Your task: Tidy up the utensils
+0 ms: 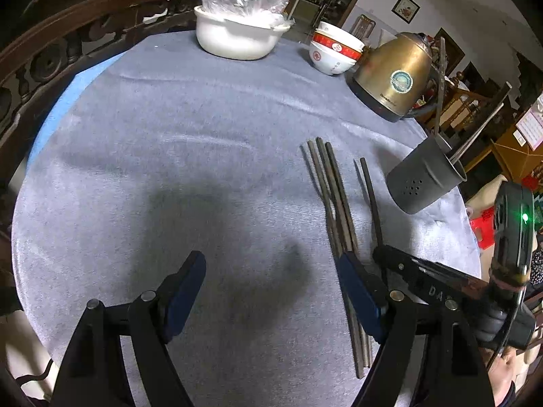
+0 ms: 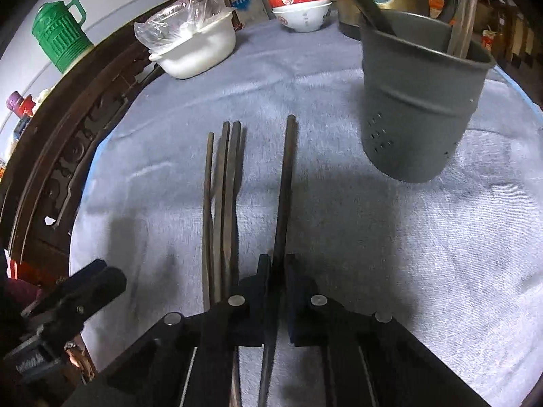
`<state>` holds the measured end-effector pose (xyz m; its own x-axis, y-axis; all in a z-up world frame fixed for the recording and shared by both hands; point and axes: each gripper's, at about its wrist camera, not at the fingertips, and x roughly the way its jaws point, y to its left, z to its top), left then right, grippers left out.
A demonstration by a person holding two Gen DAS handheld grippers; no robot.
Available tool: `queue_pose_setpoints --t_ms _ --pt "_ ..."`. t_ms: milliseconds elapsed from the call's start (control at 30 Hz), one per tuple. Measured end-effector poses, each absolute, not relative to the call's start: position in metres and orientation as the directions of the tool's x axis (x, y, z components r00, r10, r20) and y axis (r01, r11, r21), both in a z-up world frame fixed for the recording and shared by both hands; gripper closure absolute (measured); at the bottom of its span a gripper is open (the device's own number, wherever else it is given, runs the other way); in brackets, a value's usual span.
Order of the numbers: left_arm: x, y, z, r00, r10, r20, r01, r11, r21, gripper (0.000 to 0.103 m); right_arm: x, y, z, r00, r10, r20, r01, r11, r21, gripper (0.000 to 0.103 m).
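Several dark chopsticks [image 1: 331, 190] lie side by side on the grey cloth; they also show in the right wrist view [image 2: 225, 183]. My right gripper [image 2: 278, 264] is shut on one chopstick [image 2: 286, 176] just right of the bundle; it shows in the left wrist view [image 1: 383, 254] too. A grey perforated utensil holder [image 2: 417, 101] stands to the right with utensils in it; it shows in the left wrist view [image 1: 422, 176] as well. My left gripper [image 1: 271, 271] is open and empty above the cloth, its right finger beside the bundle.
A white pot with a plastic bag [image 1: 237, 30], stacked red-and-white bowls [image 1: 334, 51] and a brass kettle [image 1: 395, 78] stand at the far side of the round table [image 1: 169, 118]. A carved wooden chair back [image 2: 51, 156] curves along the left. A green jug [image 2: 61, 37] stands behind.
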<state>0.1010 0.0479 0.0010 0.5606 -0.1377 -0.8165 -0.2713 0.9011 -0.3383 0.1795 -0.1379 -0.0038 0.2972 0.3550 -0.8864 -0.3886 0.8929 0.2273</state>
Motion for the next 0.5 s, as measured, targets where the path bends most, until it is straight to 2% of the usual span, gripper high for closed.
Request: queue_pose_setpoints --t_ms 233,367,500 --pt "0.131 0.015 -0.009 0.49 -0.108 -0.865 -0.242 0.936 -0.254 0.023 0.175 -0.163 -0.004 0.305 0.362 -0.881 -0.364 0.899 0.244 0.094" --pt "0.144 -0.001 -0.019 0.44 -0.036 -0.897 -0.242 0.957 -0.157 0.031 0.175 -0.169 -0.005 0.304 0.389 -0.87 -0.36 0.892 0.273 0.094" --pt "0.15 -0.007 -0.021 0.416 -0.001 -0.909 -0.233 0.967 -0.108 0.031 0.175 -0.169 -0.007 0.303 0.403 -0.864 -0.361 0.887 0.287 0.094"
